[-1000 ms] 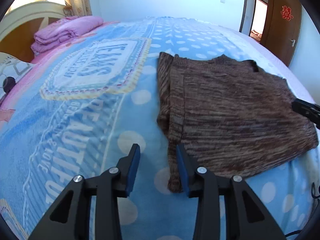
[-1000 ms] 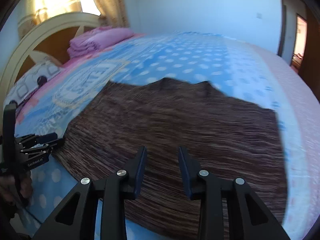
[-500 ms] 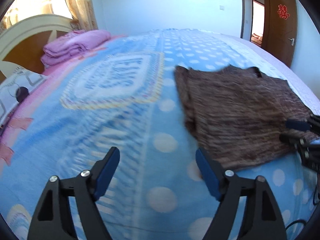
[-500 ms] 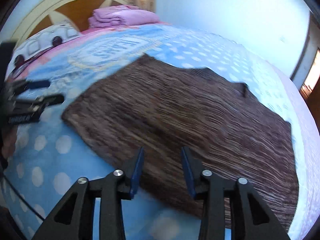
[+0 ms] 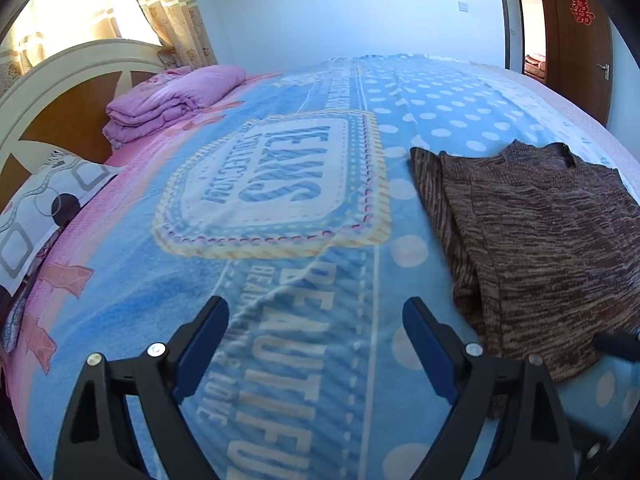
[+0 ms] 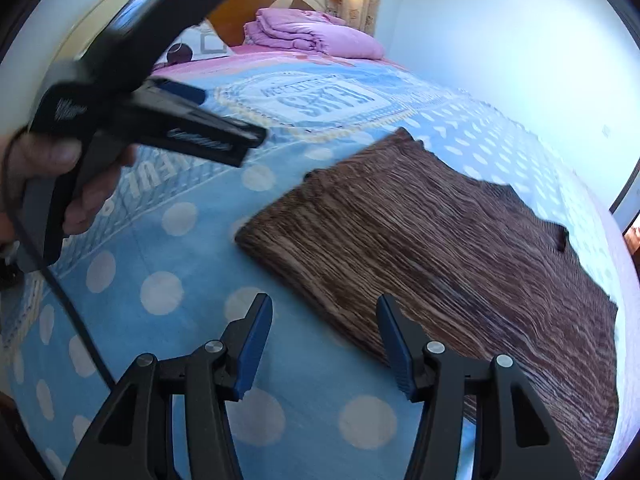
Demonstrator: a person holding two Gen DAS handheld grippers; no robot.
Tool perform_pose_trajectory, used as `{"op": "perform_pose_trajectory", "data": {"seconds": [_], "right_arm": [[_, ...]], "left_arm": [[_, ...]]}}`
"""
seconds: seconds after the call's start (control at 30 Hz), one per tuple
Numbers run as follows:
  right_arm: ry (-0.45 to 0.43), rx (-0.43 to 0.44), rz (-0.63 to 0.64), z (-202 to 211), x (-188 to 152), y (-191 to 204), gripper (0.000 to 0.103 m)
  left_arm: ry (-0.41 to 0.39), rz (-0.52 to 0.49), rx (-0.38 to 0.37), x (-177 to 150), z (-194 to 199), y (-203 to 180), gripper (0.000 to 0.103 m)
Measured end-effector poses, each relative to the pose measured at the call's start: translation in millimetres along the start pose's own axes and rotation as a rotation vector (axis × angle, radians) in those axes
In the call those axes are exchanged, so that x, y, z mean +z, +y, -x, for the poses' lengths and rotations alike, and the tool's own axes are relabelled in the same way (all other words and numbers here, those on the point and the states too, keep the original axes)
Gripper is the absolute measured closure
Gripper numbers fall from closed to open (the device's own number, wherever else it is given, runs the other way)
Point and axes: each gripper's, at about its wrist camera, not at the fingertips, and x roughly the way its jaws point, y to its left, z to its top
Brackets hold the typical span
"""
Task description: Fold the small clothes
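A brown knitted sweater [image 5: 540, 248] lies flat on the blue dotted blanket [image 5: 304, 272], its left sleeve folded in over the body. My left gripper [image 5: 316, 320] hovers over bare blanket left of the sweater; its jaws are opening wide with nothing between them. In the right wrist view a hand [image 6: 60, 168] holds that left gripper [image 6: 228, 116] at the upper left. My right gripper [image 6: 323, 320] hangs over the sweater's [image 6: 420, 240] near hem edge. Its jaws are opening and the pads press on nothing. A blurred tip of the right gripper [image 5: 616, 346] shows at the sweater's near corner.
A folded pink quilt [image 5: 172, 100] and a patterned pillow [image 5: 40, 208] lie by the headboard [image 5: 60, 80] at the far left. A brown door [image 5: 576, 32] stands open at the back right. A black cable [image 6: 72, 312] trails over the blanket's near left.
My left gripper has drawn left off the sweater's edge and its jaws have spread wide. My right gripper has swung toward the sweater's near left hem, rolled, and widened.
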Motion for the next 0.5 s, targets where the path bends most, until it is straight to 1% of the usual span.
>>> {"op": "perform_pose_trajectory", "data": {"seconds": [0.1, 0.4, 0.5], "right_arm": [[0.004, -0.035, 0.030, -8.1, 3.4, 9.2, 0.048], [0.000, -0.071, 0.048, -23.8, 20.8, 16.8, 0.048], [-0.001, -0.090, 0.053, -27.9, 23.6, 18.7, 0.048]], "left_arm": [[0.004, -0.006, -0.003, 4.2, -5.0, -3.1, 0.011], [0.001, -0.051, -0.005, 20.0, -19.1, -18.3, 0.011], [0.009, -0.048, -0.024, 25.2, -25.4, -21.3, 0.011]]}}
